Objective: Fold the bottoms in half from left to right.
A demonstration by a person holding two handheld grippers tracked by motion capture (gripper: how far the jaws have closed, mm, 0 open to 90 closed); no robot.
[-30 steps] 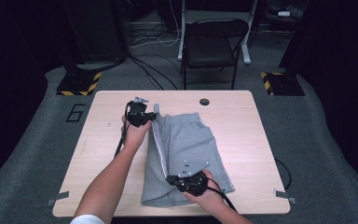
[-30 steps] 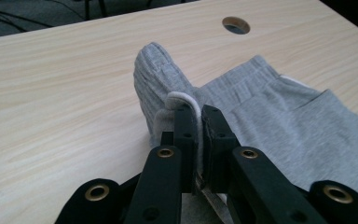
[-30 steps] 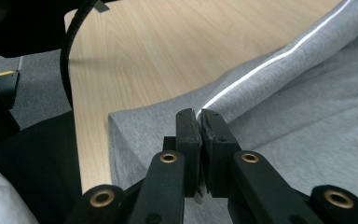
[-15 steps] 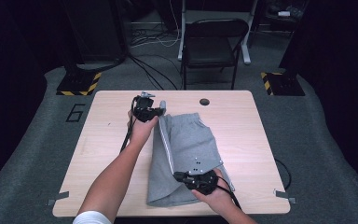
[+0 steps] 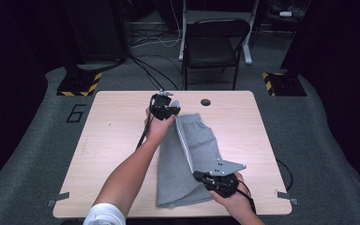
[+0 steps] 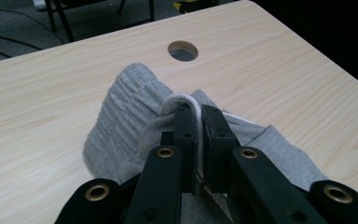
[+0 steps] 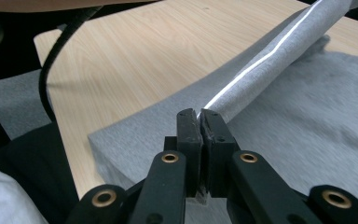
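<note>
Folding is mid-way: nearest the person, the right gripper is clenched on the hem edge of the grey shorts, lifted above the table; farther off, the left gripper pinches the waistband. Next, I judge, both carry that raised edge across evenly and lay it flat.

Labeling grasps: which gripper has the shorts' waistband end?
The left gripper, at the table's far side; its fingers pinch the ribbed waistband of the grey shorts. The right gripper holds the hem.
</note>
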